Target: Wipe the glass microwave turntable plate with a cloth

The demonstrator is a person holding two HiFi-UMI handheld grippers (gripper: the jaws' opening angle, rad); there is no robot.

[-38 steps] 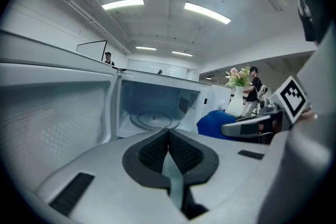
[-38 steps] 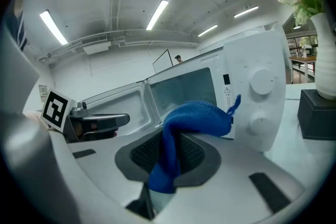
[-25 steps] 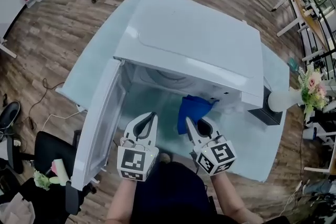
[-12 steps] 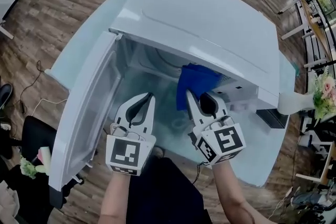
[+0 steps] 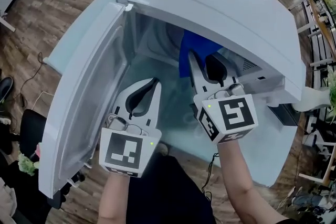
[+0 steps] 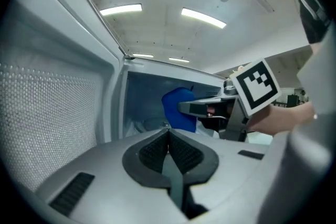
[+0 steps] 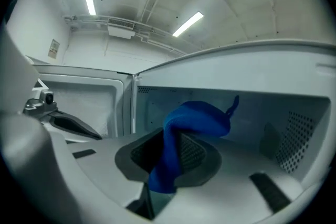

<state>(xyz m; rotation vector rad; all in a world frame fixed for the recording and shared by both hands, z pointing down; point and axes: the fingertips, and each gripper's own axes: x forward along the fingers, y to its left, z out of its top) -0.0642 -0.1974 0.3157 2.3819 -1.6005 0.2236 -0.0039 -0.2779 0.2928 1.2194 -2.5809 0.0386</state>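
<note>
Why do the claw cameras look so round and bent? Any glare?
Left gripper view: fisheye lens bows the microwave door, corners black, ceiling lights glare. Right gripper view: same bowing, blue cloth sharp. Head view: milder curving, even light.

A deep blue cloth (image 5: 195,49) is showing inside the white microwave (image 5: 220,2), whose door (image 6: 52,107) is displaying fine dotted mesh, while before it the pale grey left gripper (image 5: 156,82) and right gripper (image 5: 190,55) are carrying black-and-white square-patterned cubes, a pale aqua table (image 5: 73,50) lying beneath it and brown wood-grain floor (image 5: 47,13) beyond.

microwave cavity (image 5: 152,52) open ahead, door (image 5: 86,102) flanking left, roof (image 5: 226,2) overhead
</note>
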